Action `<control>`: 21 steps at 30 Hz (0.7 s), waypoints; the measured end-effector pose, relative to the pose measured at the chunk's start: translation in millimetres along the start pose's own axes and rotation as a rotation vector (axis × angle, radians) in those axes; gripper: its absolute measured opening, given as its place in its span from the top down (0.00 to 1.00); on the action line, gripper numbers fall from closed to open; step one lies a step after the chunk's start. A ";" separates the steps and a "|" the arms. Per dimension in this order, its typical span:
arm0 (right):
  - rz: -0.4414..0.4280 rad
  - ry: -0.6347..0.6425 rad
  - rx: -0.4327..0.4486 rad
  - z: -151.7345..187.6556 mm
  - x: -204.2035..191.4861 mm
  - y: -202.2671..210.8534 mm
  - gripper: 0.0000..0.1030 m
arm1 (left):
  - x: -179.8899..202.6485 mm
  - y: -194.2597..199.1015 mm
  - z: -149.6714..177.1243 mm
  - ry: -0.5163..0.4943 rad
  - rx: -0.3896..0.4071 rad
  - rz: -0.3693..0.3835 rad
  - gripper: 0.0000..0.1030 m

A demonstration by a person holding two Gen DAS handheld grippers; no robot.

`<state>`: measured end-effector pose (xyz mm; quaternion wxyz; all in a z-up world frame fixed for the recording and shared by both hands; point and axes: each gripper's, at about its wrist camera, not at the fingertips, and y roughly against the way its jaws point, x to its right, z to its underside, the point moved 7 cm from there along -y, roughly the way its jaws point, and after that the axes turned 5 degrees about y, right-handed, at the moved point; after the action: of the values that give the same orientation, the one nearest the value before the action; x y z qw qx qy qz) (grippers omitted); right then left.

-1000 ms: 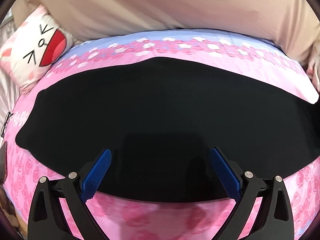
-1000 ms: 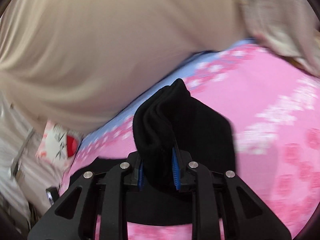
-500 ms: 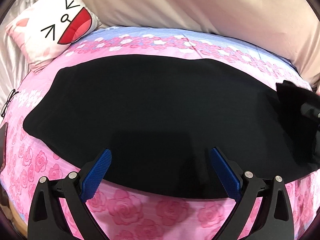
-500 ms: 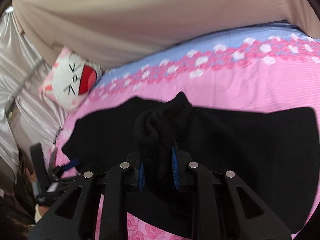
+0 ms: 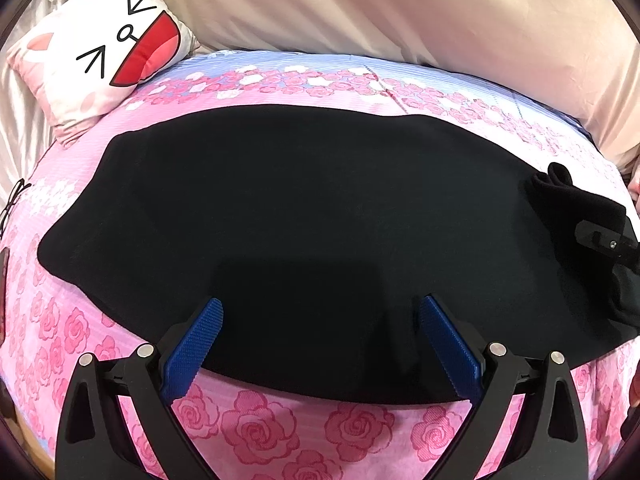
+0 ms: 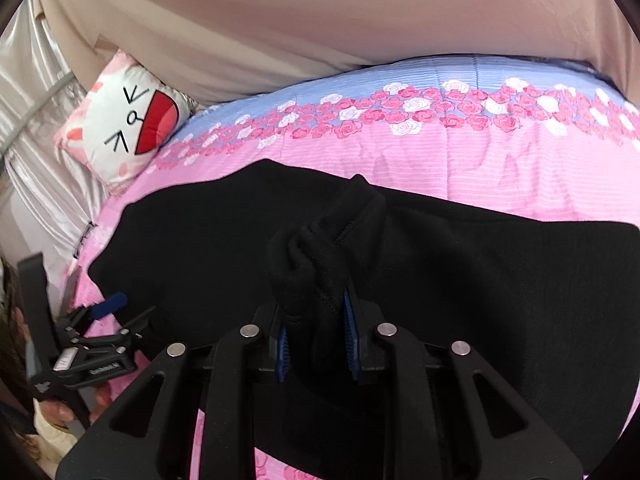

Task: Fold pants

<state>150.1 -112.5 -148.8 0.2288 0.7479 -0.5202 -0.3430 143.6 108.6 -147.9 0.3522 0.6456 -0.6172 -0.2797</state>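
Black pants point(image 5: 288, 216) lie flat across a pink rose-print quilt point(image 5: 280, 424). My left gripper point(image 5: 320, 320) is open and empty, hovering over the pants' near edge. My right gripper point(image 6: 316, 320) is shut on a bunched end of the pants point(image 6: 316, 252) and holds it lifted over the flat part. In the left wrist view that lifted end point(image 5: 576, 208) and the right gripper point(image 5: 608, 240) show at the far right. In the right wrist view the left gripper point(image 6: 100, 320) shows at the lower left.
A white cat-face pillow point(image 5: 108, 56) sits at the quilt's far left corner. A beige cover point(image 5: 400, 8) runs along the far side. Silvery fabric point(image 6: 36, 128) hangs at the left. Glasses point(image 5: 12, 200) lie at the quilt's left edge.
My right gripper has swung the held pants end in over the flat pants. My left gripper has drawn back and shifted a little, staying open.
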 end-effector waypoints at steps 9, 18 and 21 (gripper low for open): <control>0.029 0.070 0.022 -7.3 -23.8 -1.3 0.79 | -5.2 2.8 1.8 -0.007 0.004 -0.002 0.05; 0.085 0.227 -0.020 5.1 -67.3 -39.2 0.77 | -12.7 2.5 1.9 0.000 0.002 -0.018 0.05; 0.054 0.260 -0.025 8.2 -77.5 -37.3 0.53 | -15.1 1.2 1.9 0.005 -0.002 -0.027 0.05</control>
<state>149.9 -26.7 -159.0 0.3125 0.7690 -0.5018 -0.2433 140.1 123.4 -149.2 0.3506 0.6542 -0.6073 -0.2833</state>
